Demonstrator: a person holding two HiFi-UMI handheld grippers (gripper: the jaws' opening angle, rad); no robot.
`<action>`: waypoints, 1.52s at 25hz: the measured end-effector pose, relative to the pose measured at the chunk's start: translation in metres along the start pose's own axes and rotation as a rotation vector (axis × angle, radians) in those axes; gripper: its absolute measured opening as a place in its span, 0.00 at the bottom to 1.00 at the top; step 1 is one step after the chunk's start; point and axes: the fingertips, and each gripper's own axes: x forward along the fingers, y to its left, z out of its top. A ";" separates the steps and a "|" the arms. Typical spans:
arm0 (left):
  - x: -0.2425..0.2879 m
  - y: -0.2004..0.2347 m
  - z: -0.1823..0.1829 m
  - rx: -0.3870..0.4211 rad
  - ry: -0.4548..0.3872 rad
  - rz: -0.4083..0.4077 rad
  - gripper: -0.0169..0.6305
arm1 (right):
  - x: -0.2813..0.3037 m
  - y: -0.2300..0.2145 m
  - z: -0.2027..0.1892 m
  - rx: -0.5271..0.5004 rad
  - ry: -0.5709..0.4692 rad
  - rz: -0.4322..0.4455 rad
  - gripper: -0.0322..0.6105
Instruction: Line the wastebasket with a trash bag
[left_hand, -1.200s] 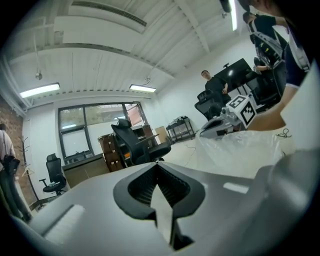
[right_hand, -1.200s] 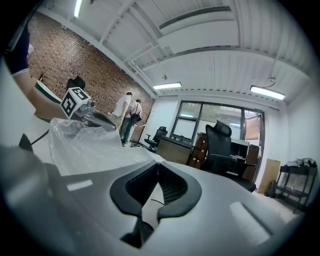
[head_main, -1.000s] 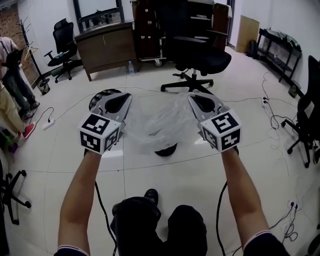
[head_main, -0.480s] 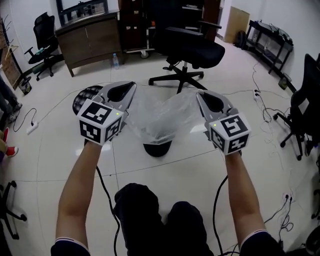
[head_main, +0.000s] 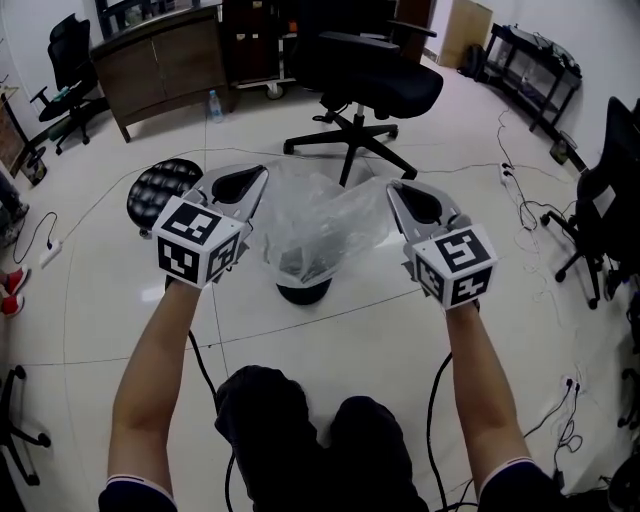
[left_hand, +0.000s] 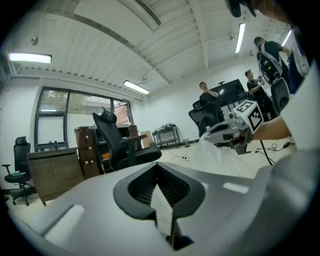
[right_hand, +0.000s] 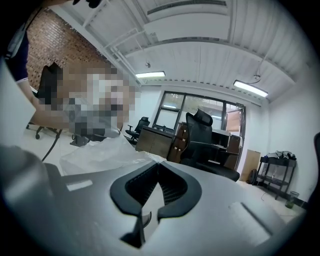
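Both claws have been coming down with the bag since a second ago, and the round black wastebasket (head_main: 303, 292) is now sitting more squarely under the load than it was. The left claw (head_main: 258, 180) is clenched on a thin edge of the clear, crinkly plastic trash bag (head_main: 315, 235); its own view is showing the film pinched flat between the pads (left_hand: 159, 195). The right claw (head_main: 395, 192) is doing the same on the opposite edge, with a sliver of plastic trapped in its jaws (right_hand: 149, 200).

The trash bag is hanging stretched between the two claws, its belly sagging down and covering most of the wastebasket on the white tiled floor (head_main: 360, 340). Here is what matters: the held edge is running left to right from claw to claw, and the wastebasket is lying below that line, between the claws, a touch nearer the left one. So the coming move looks like a straight lowering, probably nudging leftward. A black office chair (head_main: 365, 75) and a dimpled black stool (head_main: 160, 185) are standing well apart behind.
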 end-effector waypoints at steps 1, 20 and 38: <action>0.003 -0.002 -0.002 -0.002 0.005 -0.001 0.04 | 0.000 -0.001 -0.003 0.003 0.004 0.001 0.05; 0.054 0.013 -0.076 -0.064 0.118 0.020 0.04 | 0.063 -0.014 -0.077 0.089 0.111 0.042 0.05; 0.099 0.049 -0.221 -0.213 0.304 0.052 0.04 | 0.143 -0.017 -0.199 0.178 0.262 0.057 0.05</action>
